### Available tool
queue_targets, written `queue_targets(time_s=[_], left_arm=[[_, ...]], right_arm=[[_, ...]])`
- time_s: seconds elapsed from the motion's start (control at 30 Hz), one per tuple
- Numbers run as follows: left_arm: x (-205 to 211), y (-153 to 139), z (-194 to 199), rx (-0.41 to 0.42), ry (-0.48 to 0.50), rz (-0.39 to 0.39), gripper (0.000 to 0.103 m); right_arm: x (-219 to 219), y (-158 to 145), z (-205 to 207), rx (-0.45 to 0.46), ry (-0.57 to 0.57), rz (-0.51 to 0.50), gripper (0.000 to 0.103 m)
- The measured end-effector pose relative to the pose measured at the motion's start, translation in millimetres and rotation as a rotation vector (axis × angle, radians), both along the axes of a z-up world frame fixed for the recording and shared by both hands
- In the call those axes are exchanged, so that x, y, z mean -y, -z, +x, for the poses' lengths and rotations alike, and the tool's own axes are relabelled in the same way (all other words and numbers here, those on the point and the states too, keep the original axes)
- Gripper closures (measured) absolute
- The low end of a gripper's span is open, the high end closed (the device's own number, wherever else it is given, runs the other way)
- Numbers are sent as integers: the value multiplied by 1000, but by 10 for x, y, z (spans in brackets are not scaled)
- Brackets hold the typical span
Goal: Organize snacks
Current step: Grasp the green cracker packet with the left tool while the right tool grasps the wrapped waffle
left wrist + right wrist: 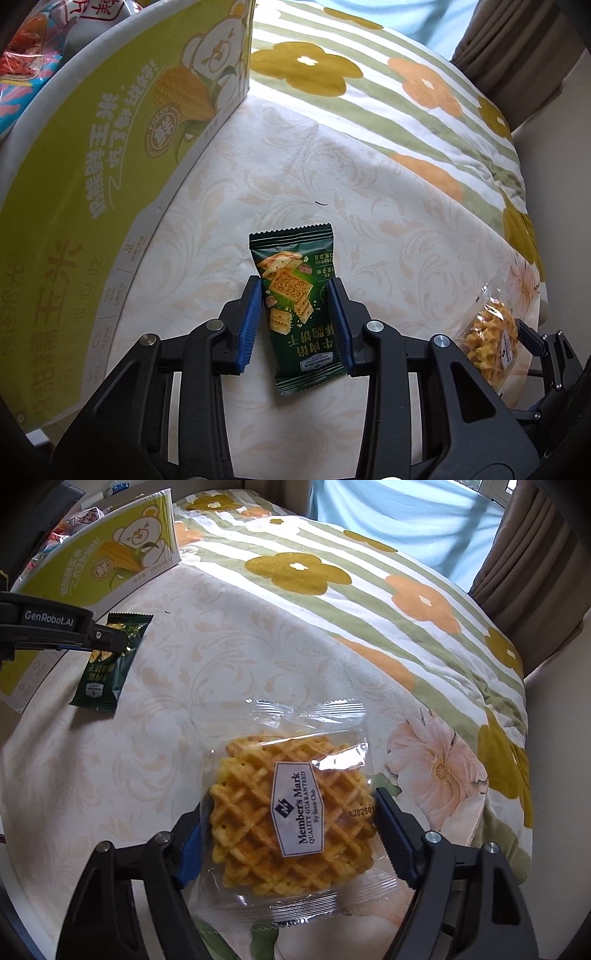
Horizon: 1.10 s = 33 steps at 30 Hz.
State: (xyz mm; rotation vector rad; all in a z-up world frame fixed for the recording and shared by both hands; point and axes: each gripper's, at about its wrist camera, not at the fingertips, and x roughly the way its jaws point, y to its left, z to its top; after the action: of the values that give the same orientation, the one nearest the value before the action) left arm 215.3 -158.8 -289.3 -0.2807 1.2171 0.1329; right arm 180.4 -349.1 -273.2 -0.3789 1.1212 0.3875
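A dark green cracker packet (295, 332) lies lengthwise between the blue pads of my left gripper (293, 291), which press on both its long edges. In the right wrist view the same packet (107, 664) hangs tilted from the left gripper (110, 642) just above the cream cloth, with a shadow under it. A clear-wrapped waffle packet (258, 812) with a white label sits between the fingers of my right gripper (288, 808), whose pads touch the wrapper on both sides. In the left wrist view the waffle packet (487, 343) shows at the far right.
A tall yellow-green corn box (92, 166) stands along the left, seen also in the right wrist view as the corn box (110, 561), with snack bags (29, 55) behind it. A flowered striped quilt (369, 92) lies beyond the cream patterned cloth (110, 775). Brown curtain (517, 554) at far right.
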Motion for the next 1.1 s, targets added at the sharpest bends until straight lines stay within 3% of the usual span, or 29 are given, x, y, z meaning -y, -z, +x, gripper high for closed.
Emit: queue_targets(time_s=[0.23, 0.3, 0.53, 0.57, 0.63, 0.67, 0.7, 0.8, 0.93, 0.97, 1.0, 1.03, 1.1], left_arm=[[-15, -9, 12, 0, 18, -8, 71], [-12, -6, 27, -4, 25, -15, 84], [16, -25, 39, -6, 74, -78, 84], [48, -29, 41, -12, 90, -58, 82], [129, -34, 41, -22, 115, -1, 63], [156, -34, 40, -23, 119, 20, 23], [174, -47, 32, -12, 114, 41, 1], [198, -89, 28, 20, 116, 49, 0], [256, 33, 107, -45, 130, 120, 1], [260, 72, 128, -69, 126, 125, 8], [265, 101, 143, -90, 125, 119, 23], [268, 141, 159, -115, 125, 117, 31], [269, 160, 178, -130, 128, 123, 39]], right_arm=[[12, -67, -9, 3, 12, 32, 31], [10, -93, -14, 7, 15, 38, 31], [20, -148, 12, 10, 27, 55, 31], [19, -150, 21, 10, 27, 57, 31], [25, -156, 19, 10, 28, 58, 31], [26, -158, 15, 11, 28, 59, 31], [28, -158, 14, 12, 27, 60, 31], [36, -162, 6, 9, 29, 60, 31], [36, -162, 17, 4, 38, 66, 31], [39, -160, 17, 3, 39, 65, 31], [43, -155, 20, 3, 40, 66, 31], [50, -151, 19, 3, 41, 68, 31], [56, -148, 25, 2, 44, 71, 31]])
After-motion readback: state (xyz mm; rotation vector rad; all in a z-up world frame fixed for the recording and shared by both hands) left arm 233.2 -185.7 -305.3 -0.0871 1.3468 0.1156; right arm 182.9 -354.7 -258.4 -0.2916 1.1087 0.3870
